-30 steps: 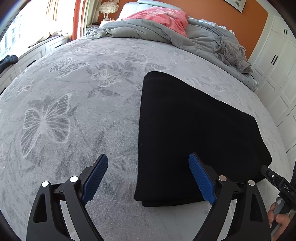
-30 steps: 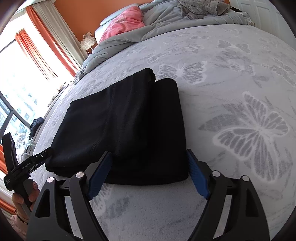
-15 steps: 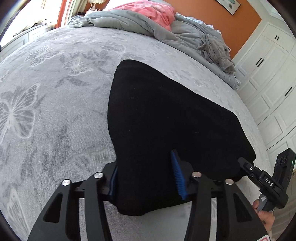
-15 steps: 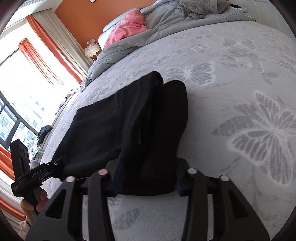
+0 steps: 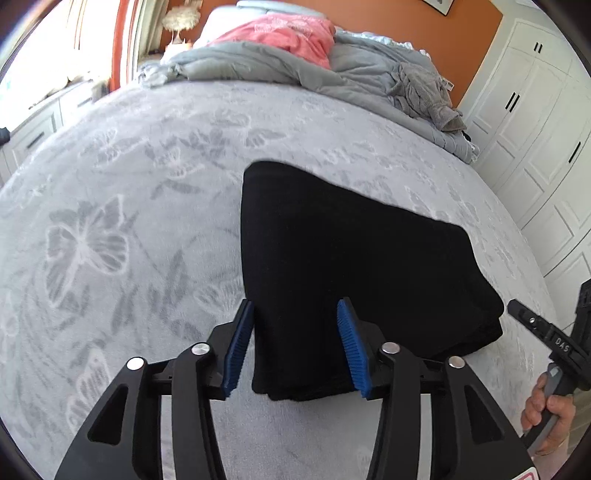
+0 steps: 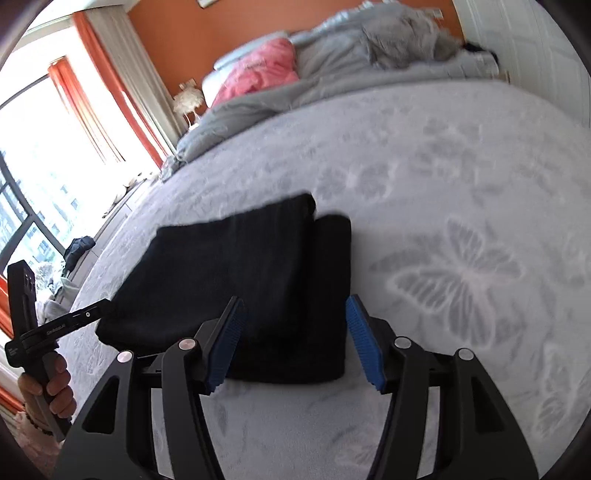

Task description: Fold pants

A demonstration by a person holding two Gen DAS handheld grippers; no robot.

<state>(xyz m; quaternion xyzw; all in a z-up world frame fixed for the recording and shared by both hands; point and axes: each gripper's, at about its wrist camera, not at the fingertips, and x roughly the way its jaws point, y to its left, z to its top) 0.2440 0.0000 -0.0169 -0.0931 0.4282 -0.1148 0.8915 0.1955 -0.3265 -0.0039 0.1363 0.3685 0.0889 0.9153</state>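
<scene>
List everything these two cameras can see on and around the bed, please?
pants: one, black, folded, near edge of bed
bedspread: one, grey, butterfly print, covering bed
duvet: one, grey, bunched at head of bed
pink bedding: one, on the duvet
grey garment: one, crumpled, far right corner
lamp: one, white, beside bed
curtains: orange, at window
wardrobe: white, right wall
left gripper: black, blue pads, opening around pants edge
right gripper: same, opening around pants edge

bed (image 5: 147, 206) (butterfly cover) | on it: black pants (image 5: 351, 251), grey duvet (image 5: 258, 66)
</scene>
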